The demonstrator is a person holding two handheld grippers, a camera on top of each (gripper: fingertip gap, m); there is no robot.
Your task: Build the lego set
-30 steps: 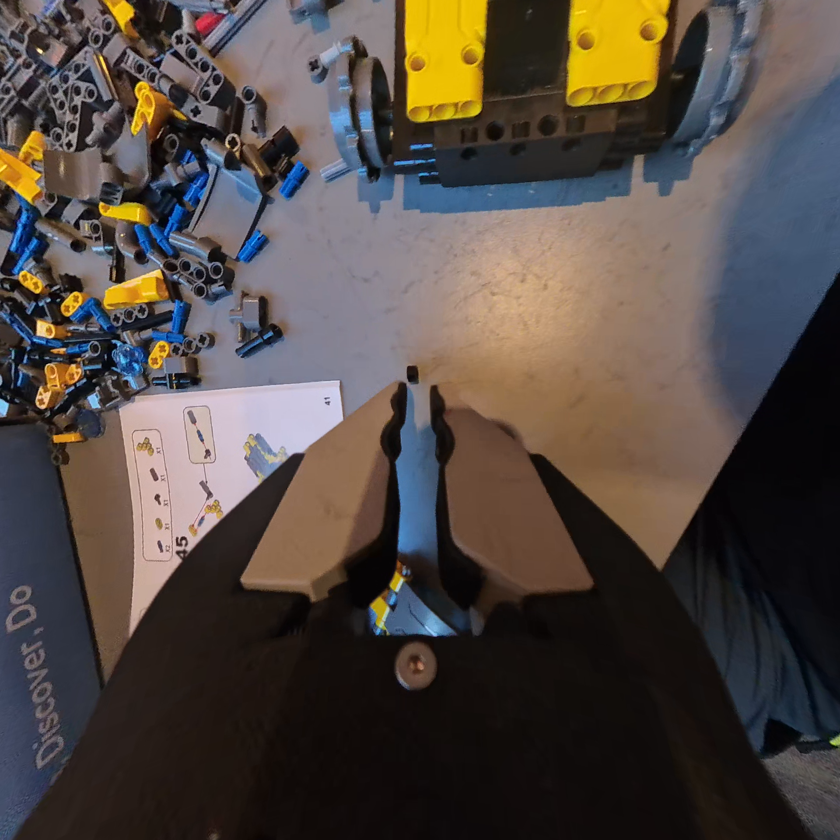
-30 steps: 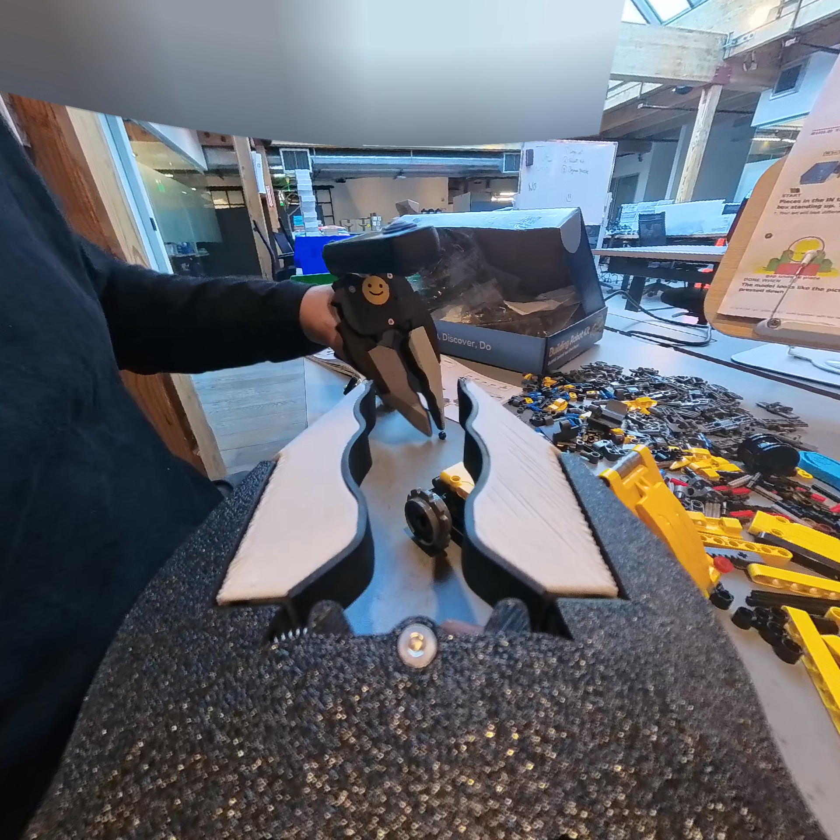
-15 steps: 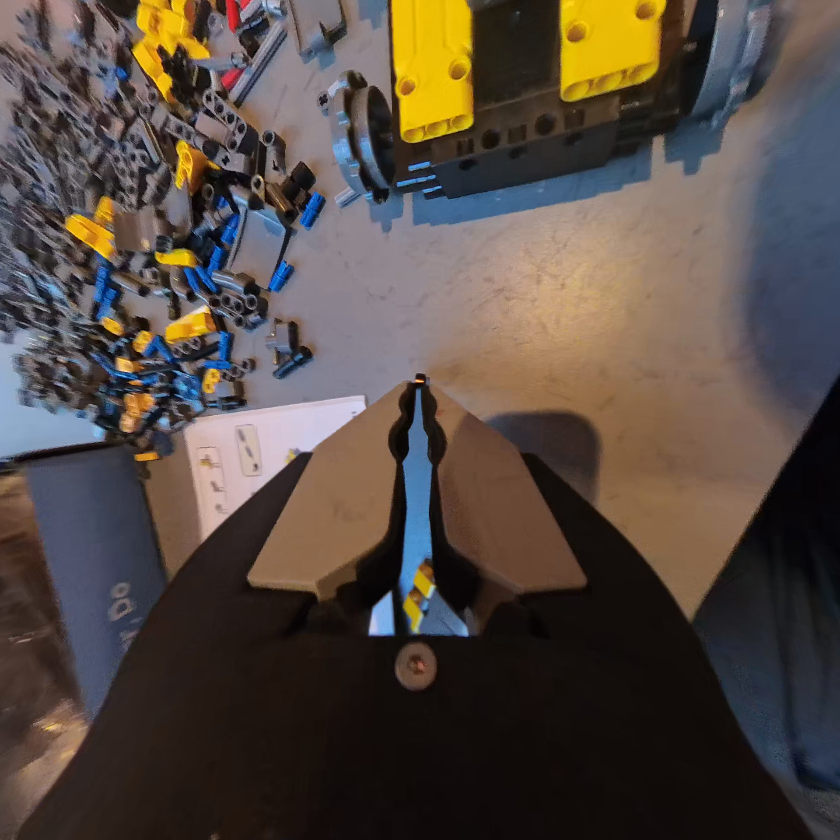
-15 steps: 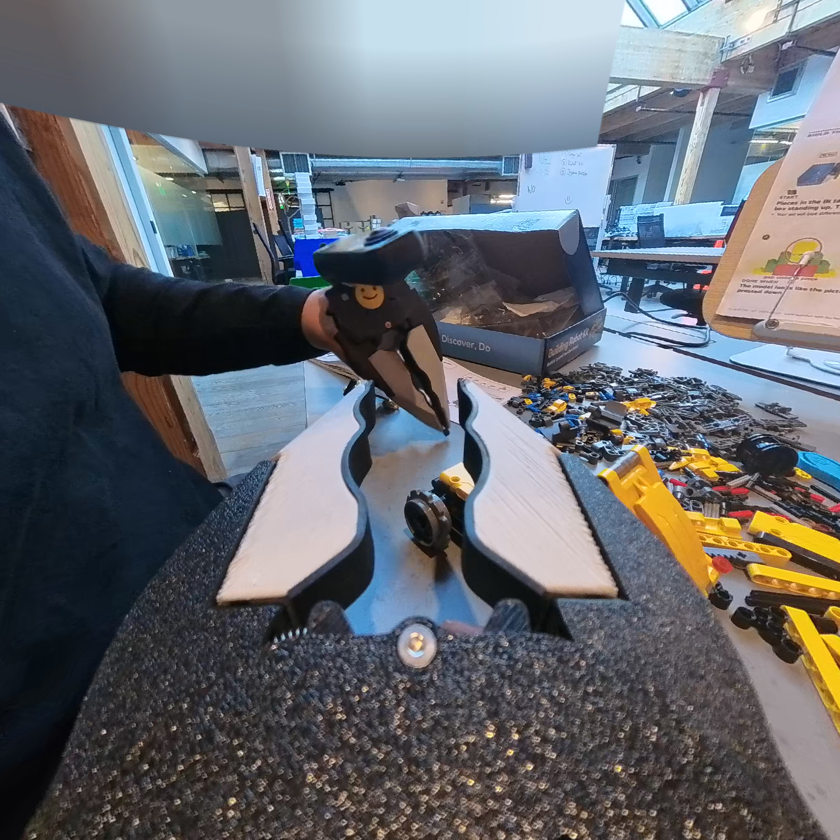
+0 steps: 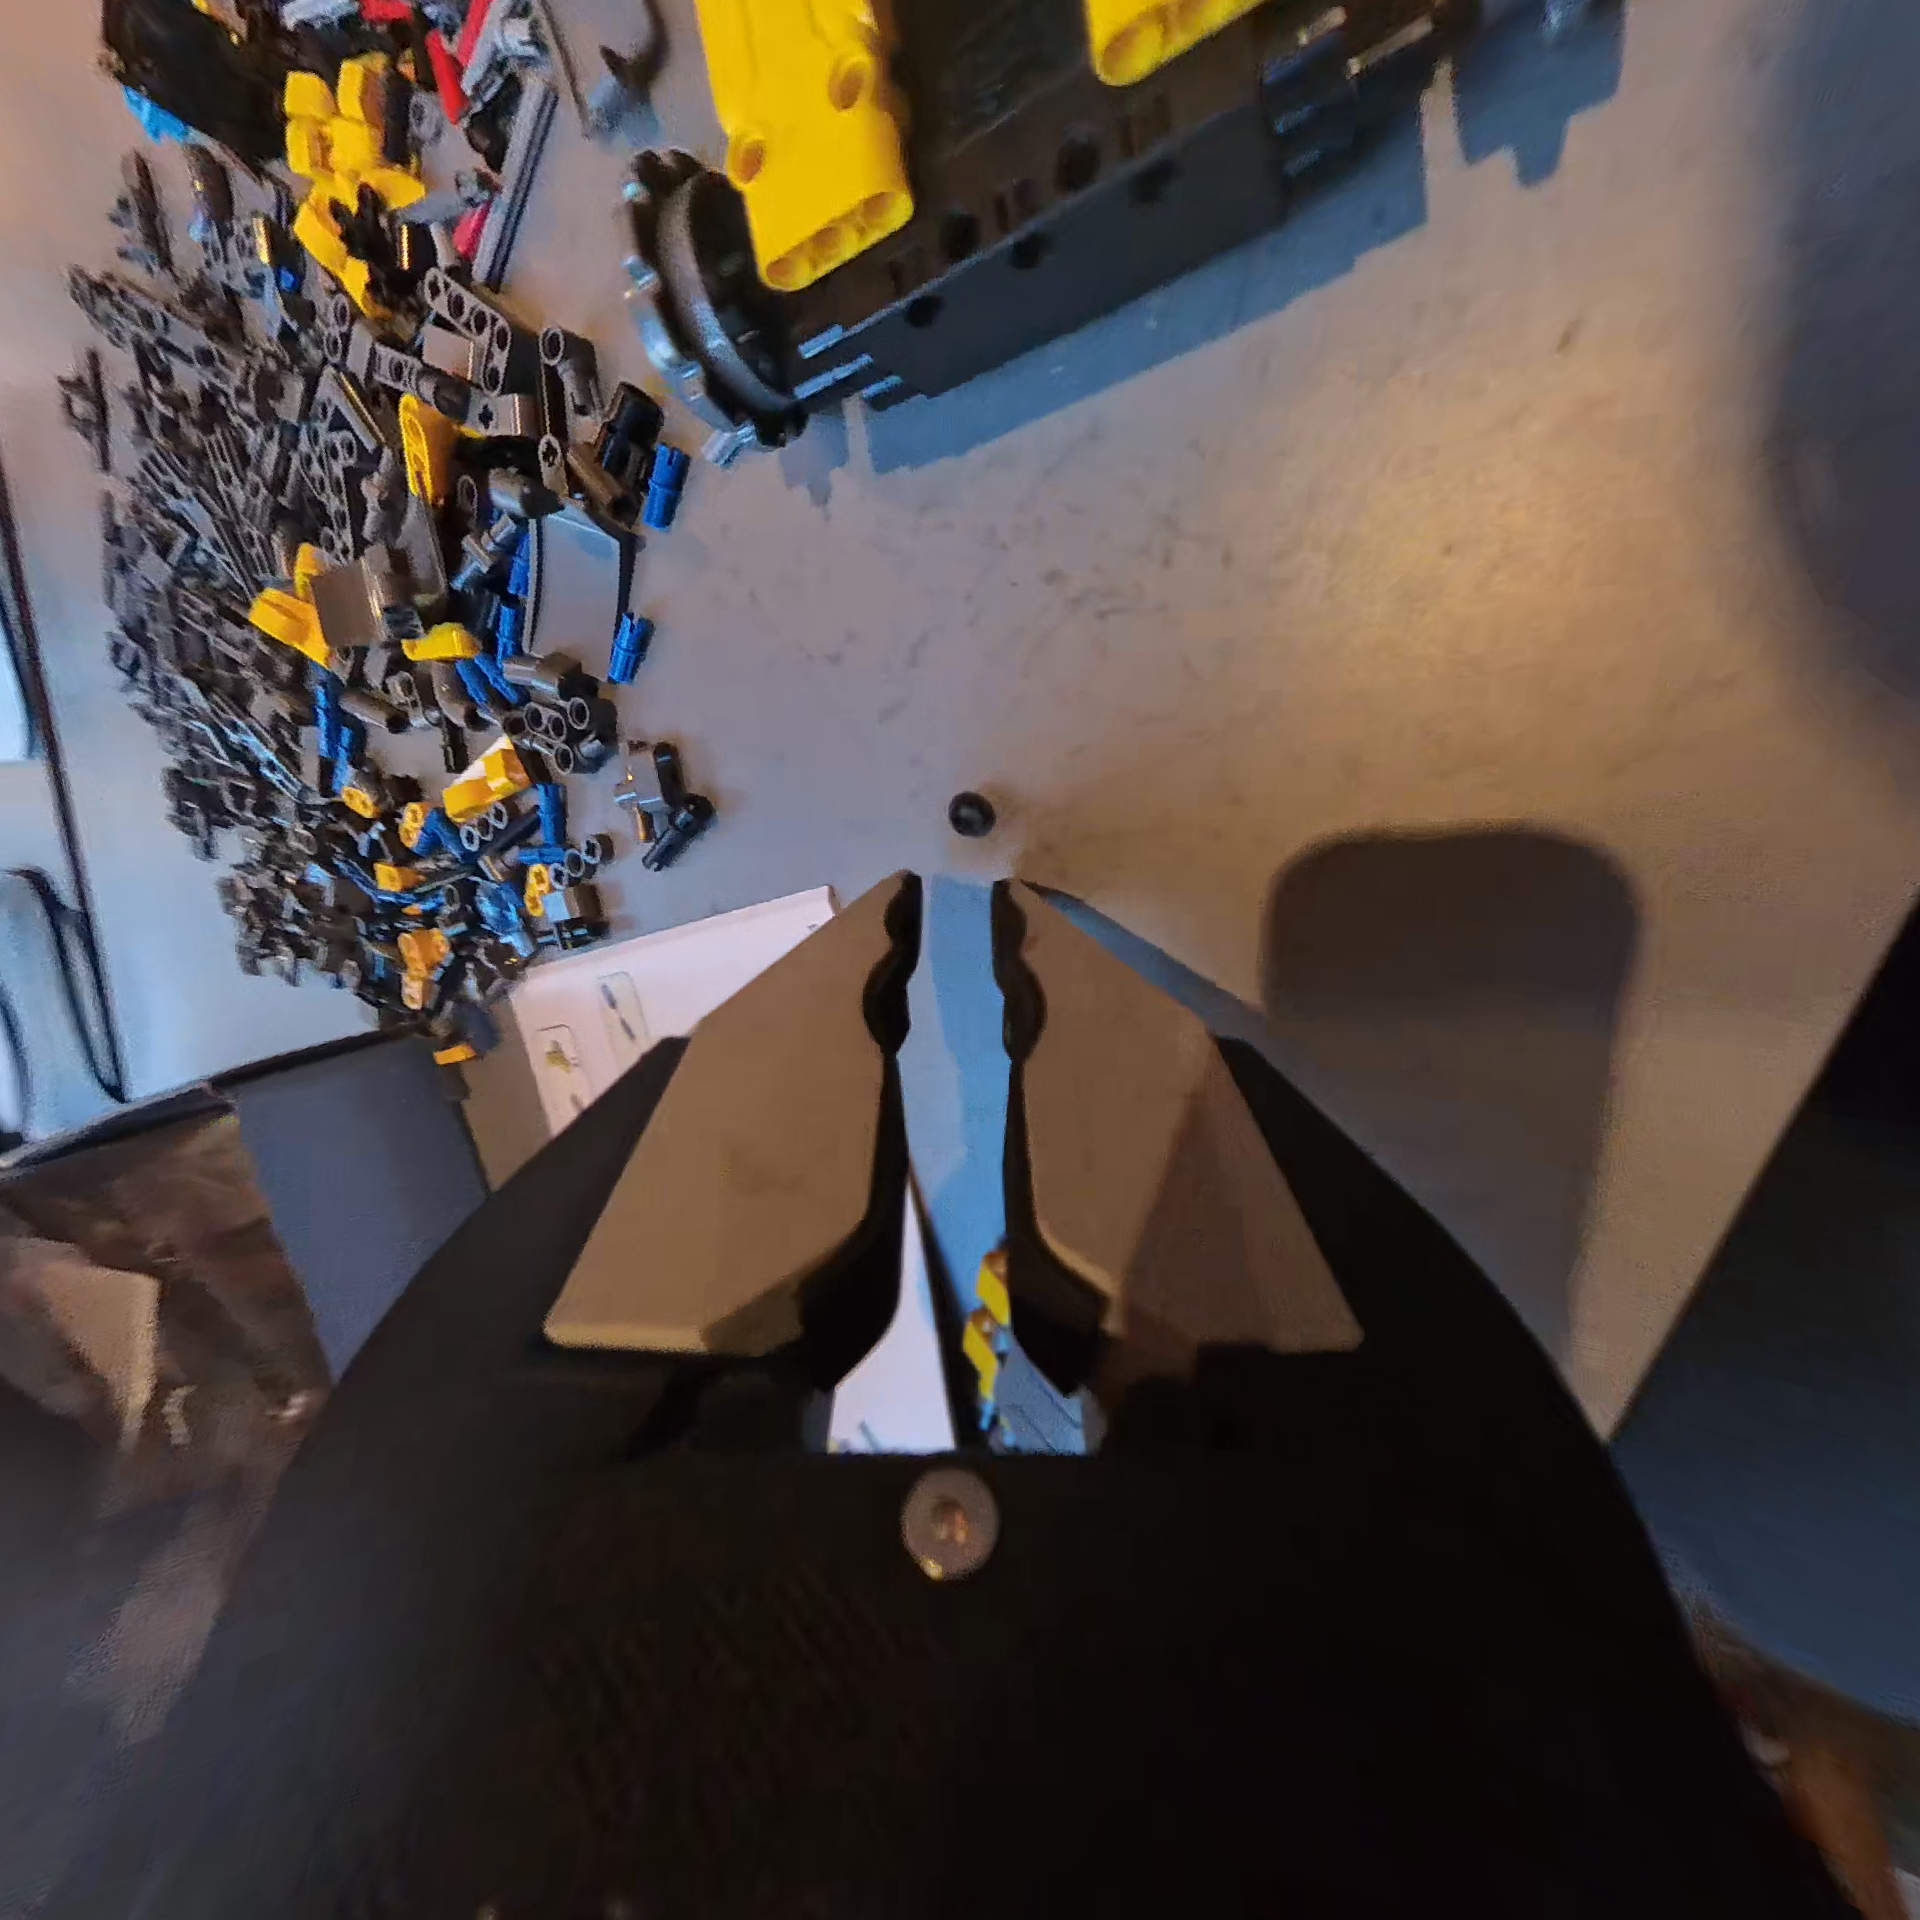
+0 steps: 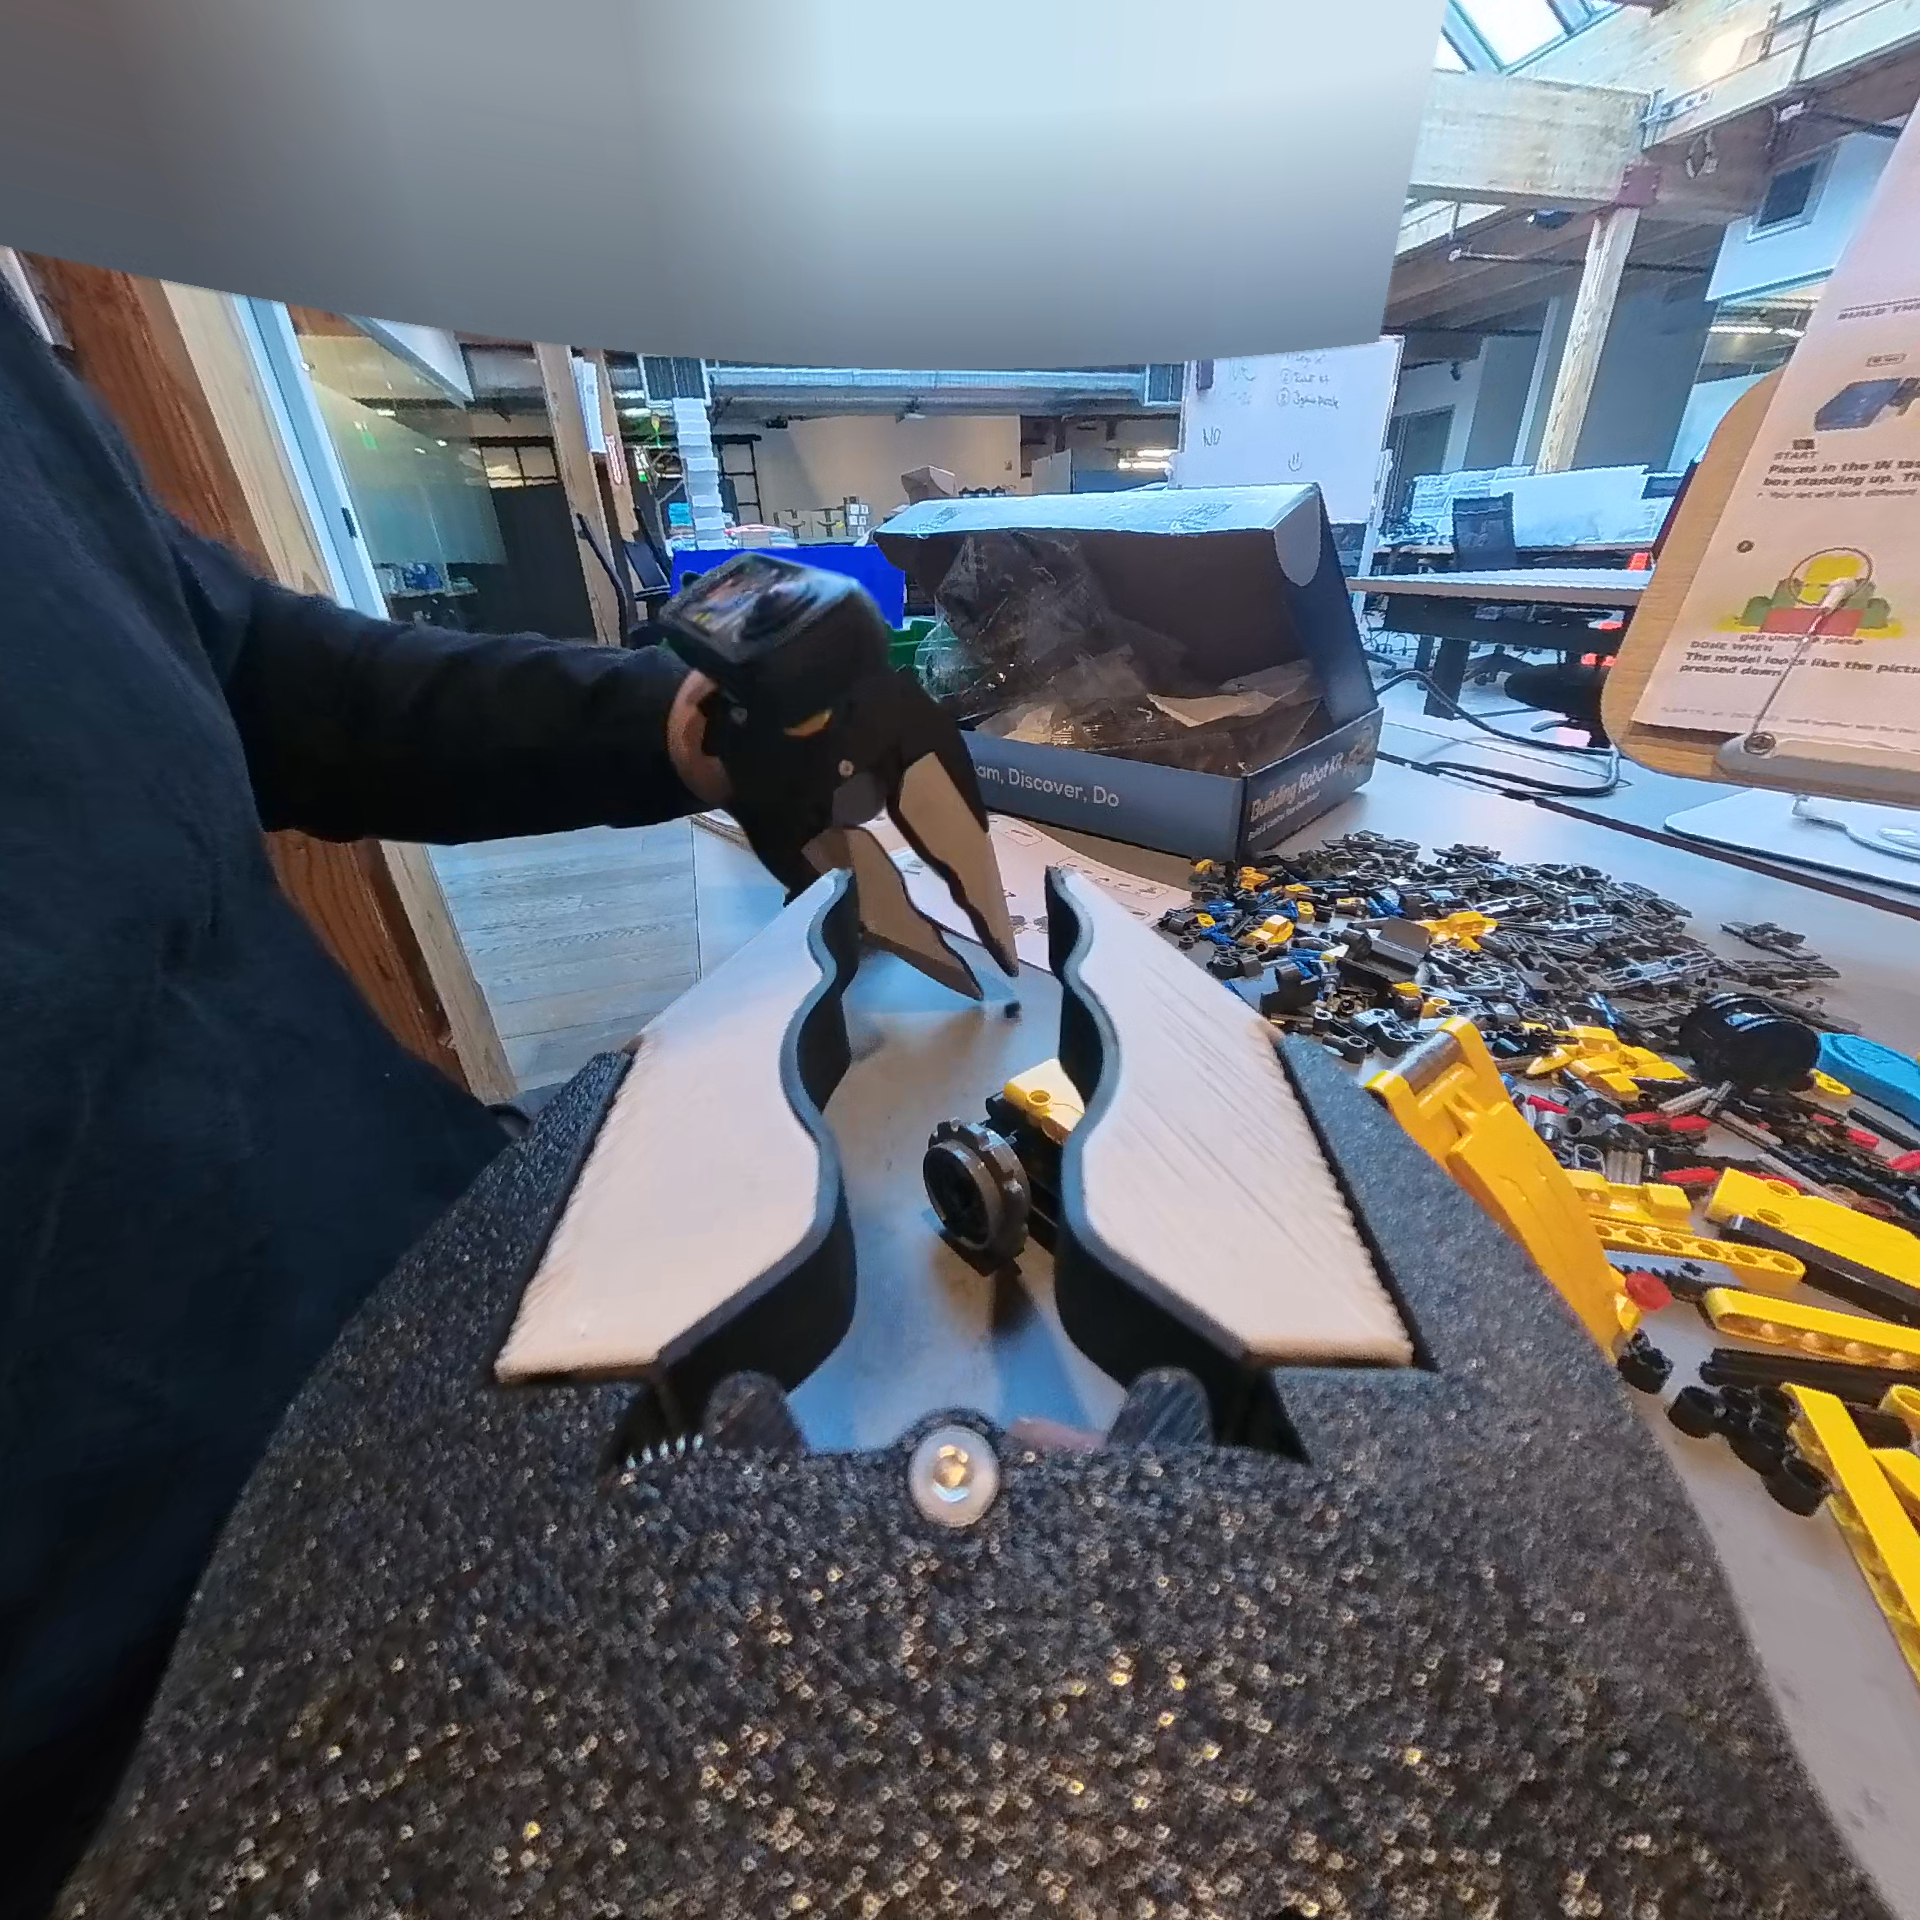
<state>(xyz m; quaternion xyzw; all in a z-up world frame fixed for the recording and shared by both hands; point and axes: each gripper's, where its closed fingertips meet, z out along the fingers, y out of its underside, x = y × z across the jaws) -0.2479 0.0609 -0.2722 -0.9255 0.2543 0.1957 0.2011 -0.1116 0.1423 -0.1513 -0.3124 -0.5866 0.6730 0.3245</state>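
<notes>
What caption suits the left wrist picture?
Open left gripper above a grey table, small black piece just ahead, loose building parts alongside.

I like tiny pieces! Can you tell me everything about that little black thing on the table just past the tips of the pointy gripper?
The little black piece is a very small, round, dark bit, likely plastic. It lies alone on the grey table, just beyond the left gripper, whose jaws stand slightly apart and hold nothing. Nothing touches it but the tabletop. The pile of loose pieces lies off to one side. Finer detail is too small to tell.
</notes>
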